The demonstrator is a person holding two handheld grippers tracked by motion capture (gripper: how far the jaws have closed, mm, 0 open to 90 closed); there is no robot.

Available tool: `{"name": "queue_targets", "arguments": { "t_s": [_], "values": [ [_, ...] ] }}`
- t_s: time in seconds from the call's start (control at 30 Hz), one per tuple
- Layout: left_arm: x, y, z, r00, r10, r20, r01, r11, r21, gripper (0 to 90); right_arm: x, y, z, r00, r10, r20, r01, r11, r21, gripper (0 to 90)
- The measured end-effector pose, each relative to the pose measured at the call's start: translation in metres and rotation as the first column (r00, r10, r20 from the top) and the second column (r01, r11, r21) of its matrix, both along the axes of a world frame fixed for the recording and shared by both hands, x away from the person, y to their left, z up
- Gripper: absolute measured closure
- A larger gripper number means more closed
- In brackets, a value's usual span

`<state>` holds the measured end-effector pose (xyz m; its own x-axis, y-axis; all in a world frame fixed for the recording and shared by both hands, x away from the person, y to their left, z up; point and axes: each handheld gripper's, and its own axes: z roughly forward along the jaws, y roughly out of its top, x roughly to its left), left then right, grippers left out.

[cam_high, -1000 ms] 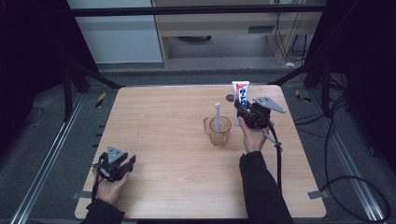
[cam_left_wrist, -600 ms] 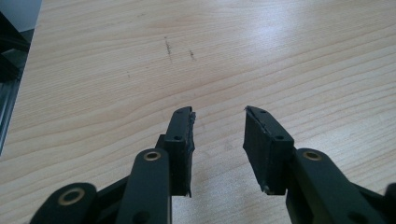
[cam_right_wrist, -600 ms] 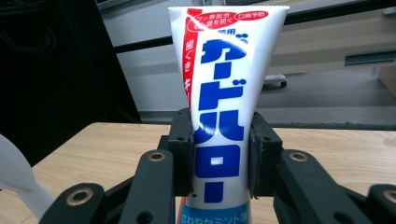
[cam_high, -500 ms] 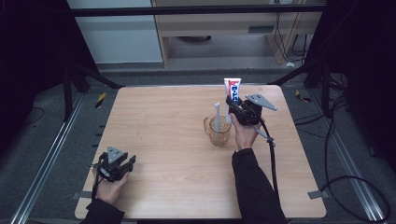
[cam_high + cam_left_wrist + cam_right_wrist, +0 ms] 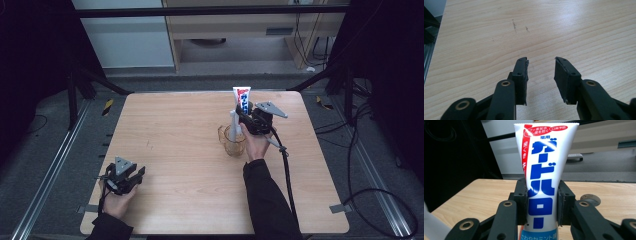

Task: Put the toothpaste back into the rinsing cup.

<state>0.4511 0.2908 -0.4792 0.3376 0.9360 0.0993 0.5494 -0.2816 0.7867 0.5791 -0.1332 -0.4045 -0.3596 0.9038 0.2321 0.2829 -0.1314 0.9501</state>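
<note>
My right gripper [image 5: 243, 116] is shut on a white toothpaste tube [image 5: 242, 100] with blue and red print, held upright with its flat end up. In the right gripper view the tube [image 5: 543, 180] stands squeezed between both pads [image 5: 522, 202]. Just left of and below it, a clear amber cup [image 5: 231, 141] stands on the table with a white toothbrush [image 5: 233, 122] upright inside. The tube hangs over the cup's right rim. My left gripper [image 5: 131, 176] rests at the table's front left, open, its jaws [image 5: 541, 77] apart over bare wood.
The wooden table [image 5: 170, 130] has bare room across its middle and left. A cable [image 5: 286, 170] trails from the right gripper along the forearm. A small round fitting [image 5: 589, 199] sits in the tabletop beyond the tube. Metal rails and dark floor surround the table.
My right gripper has carried the toothpaste tube leftward and slightly down, closer to the cup. The left gripper has stayed where it was.
</note>
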Motion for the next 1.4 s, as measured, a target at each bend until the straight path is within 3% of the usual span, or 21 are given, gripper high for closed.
{"name": "queue_targets", "arguments": {
  "t_s": [0.8, 0.97, 1.4],
  "values": [
    [0.0, 0.0, 0.0, 1.0, -0.001, -0.001, 0.001, 1.0, 0.004, 62.3, 0.003, 0.007, -0.013, 0.9942, 0.047, -0.097, -0.057, 0.9925, -0.108, 64.9],
    [0.0, 0.0, 0.0, 1.0, 0.0, -0.001, 0.0, 1.0, 0.004, 62.3, 0.0, 0.009, -0.011, 0.9902, 0.072, -0.12, -0.089, 0.9848, -0.149, 63.5],
    [0.001, 0.0, -0.001, 1.0, 0.0, -0.004, 0.0, 1.0, 0.004, 62.4, -0.009, 0.001, -0.013, 0.982, 0.103, -0.158, -0.129, 0.9773, -0.168, 60.7]
  ]
}}
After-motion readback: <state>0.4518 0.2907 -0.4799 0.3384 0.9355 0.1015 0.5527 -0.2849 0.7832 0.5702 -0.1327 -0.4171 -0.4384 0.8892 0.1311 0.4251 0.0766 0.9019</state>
